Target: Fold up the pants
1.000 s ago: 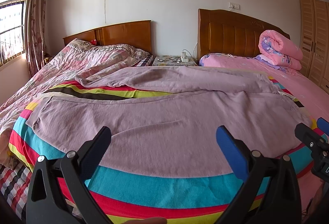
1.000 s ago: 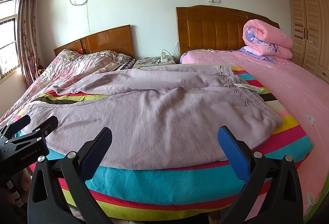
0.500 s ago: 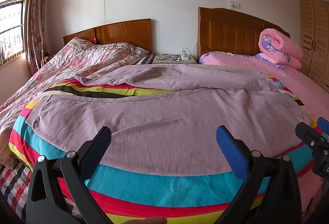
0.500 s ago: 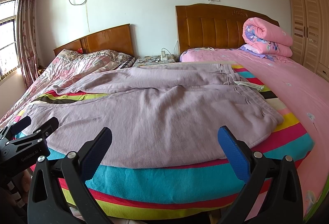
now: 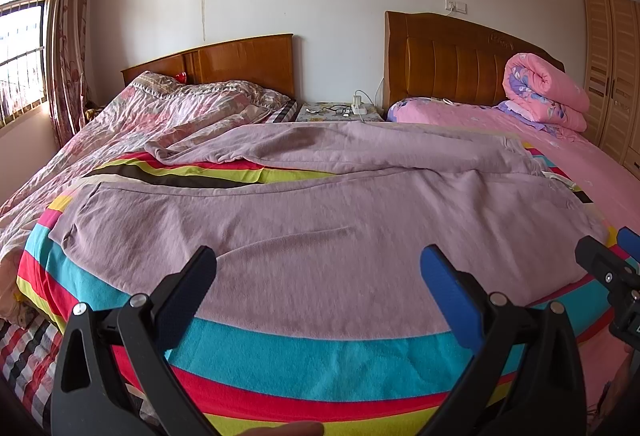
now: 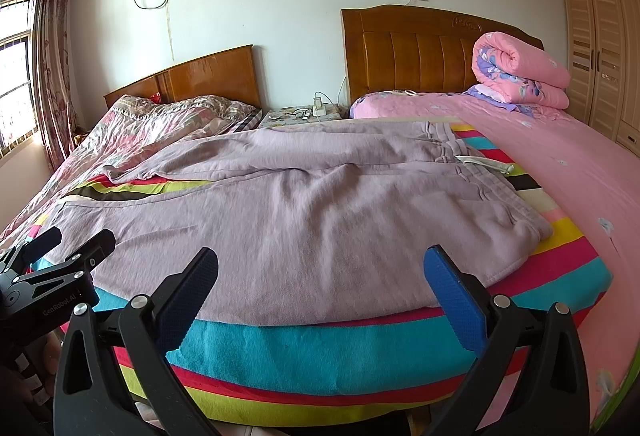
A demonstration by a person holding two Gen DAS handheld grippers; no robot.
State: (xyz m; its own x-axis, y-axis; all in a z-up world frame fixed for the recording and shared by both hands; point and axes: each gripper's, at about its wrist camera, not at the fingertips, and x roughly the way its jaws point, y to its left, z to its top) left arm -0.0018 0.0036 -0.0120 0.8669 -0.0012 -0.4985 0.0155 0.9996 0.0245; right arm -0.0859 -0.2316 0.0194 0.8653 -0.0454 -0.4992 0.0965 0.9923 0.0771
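Note:
Lilac pants [image 5: 320, 220] lie spread flat on a striped blanket [image 5: 304, 356], waistband to the right [image 6: 472, 171], the two legs running left with the far leg rumpled [image 6: 224, 159]. My left gripper [image 5: 318, 272] is open and empty, held just above the near leg's front edge. My right gripper [image 6: 320, 270] is open and empty, above the near edge toward the waist end. Each gripper shows at the side of the other's view: the right one [image 5: 612, 268], the left one [image 6: 60, 256].
The striped blanket covers the near ends of two beds. A floral quilt [image 5: 160, 115] lies on the left bed, a rolled pink quilt [image 6: 520, 75] on the pink right bed. A nightstand [image 6: 304, 113] stands between the headboards. A wardrobe [image 6: 600, 51] stands right, a window [image 5: 20, 35] left.
Both grippers have edged slightly forward and down toward the pants' near edge. Both stay open and the pants have not moved.

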